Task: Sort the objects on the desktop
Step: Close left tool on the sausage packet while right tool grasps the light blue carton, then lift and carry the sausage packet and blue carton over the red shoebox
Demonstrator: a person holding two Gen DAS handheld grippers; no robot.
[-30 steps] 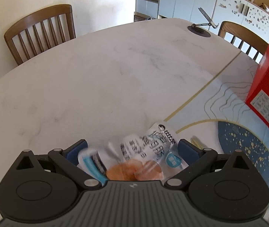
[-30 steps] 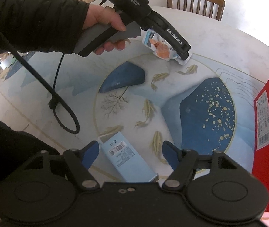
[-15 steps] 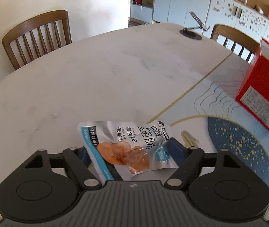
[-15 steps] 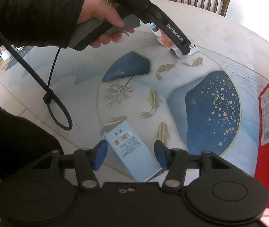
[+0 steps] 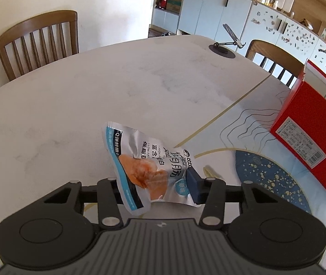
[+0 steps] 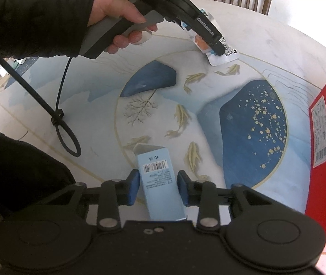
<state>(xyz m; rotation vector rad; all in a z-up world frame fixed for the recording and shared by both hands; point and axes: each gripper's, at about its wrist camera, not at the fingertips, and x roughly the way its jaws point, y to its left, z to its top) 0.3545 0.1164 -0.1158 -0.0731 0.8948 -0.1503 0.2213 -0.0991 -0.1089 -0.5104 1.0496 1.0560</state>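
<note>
A silver snack pouch with an orange food picture stands tilted and buckled between the jaws of my left gripper. Those jaws are closing, and the blue pads press its sides. In the right wrist view the same pouch hangs at the tip of the left gripper, just off the table. A light blue box with a barcode lies on the mat between the jaws of my right gripper. These jaws are closing too, and the pads touch both long sides of the box.
A tall red carton stands at the right edge of the painted mat. A phone stand sits at the far table edge, with wooden chairs behind. A person's hand holds the left gripper, and its black cable loops over the mat.
Both grippers' jaws have narrowed. The pouch went from lying flat to buckled and lifted at one end. The blue box has turned into line with the right gripper's pads.
</note>
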